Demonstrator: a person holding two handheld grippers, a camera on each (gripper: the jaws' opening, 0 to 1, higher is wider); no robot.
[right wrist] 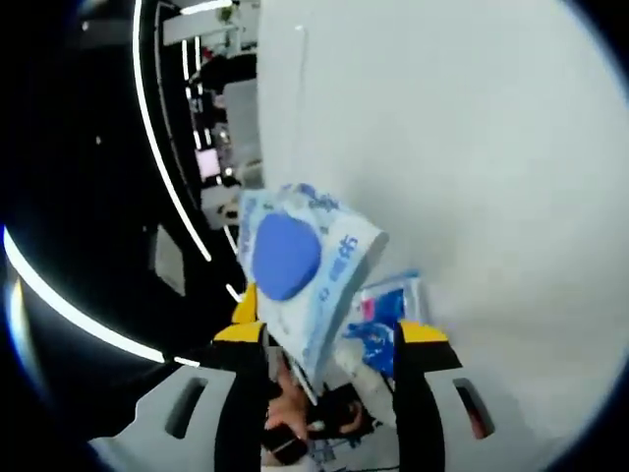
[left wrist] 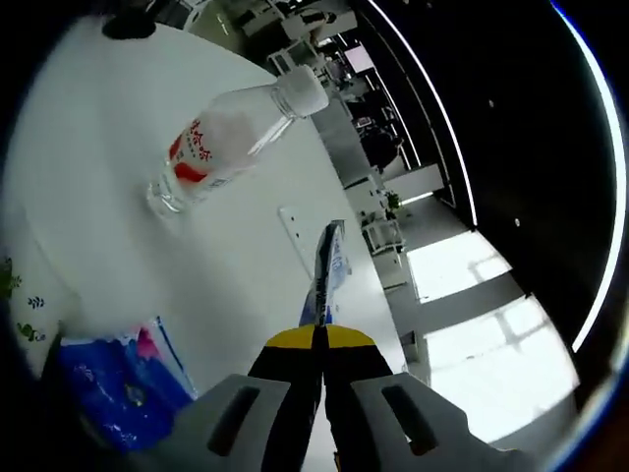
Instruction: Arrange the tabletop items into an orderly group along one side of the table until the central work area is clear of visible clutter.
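Right gripper view — tongs [right wrist: 329,339] around wipes pack [right wrist: 307,270]

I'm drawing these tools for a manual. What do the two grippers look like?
Both match. The left gripper has two black jaws with yellow caps near the tips, rising from light grey moulded bases that each carry a dark slanted slot. The right gripper shows the same black jaws, yellow caps and grey slotted bases. No cables, markings or sleeves can be made out.

Bottle label [left wrist: 201,157], wipes pack [right wrist: 310,270]: print seemingly Chinese, illegible.
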